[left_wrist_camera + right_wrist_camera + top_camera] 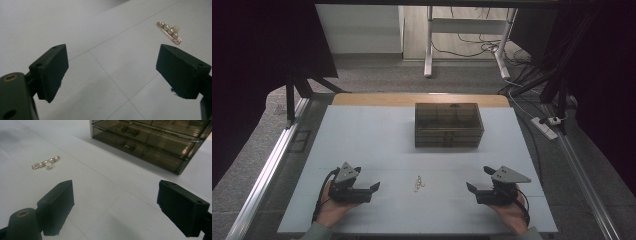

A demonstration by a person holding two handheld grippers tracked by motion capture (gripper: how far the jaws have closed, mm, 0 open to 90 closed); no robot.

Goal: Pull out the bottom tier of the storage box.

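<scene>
A small gold pin set with pearls (418, 183) lies on the white table between my two grippers. It also lies ahead and to the right in the left gripper view (169, 31), and far left in the right gripper view (45, 163). My left gripper (373, 189) rests low at the front left, open, nothing between its jaws (112, 72). My right gripper (473, 189) rests at the front right, open and empty too (115, 207). A smoked clear drawer box (448, 125) stands at the table's far middle, its drawers (150, 143) shut.
The white table (362, 145) has thin seam lines and ends in a wooden strip at the back. Metal rails run along both sides. Beyond the table are grey carpet, a white desk frame (428, 45), cables and a power strip (546, 125).
</scene>
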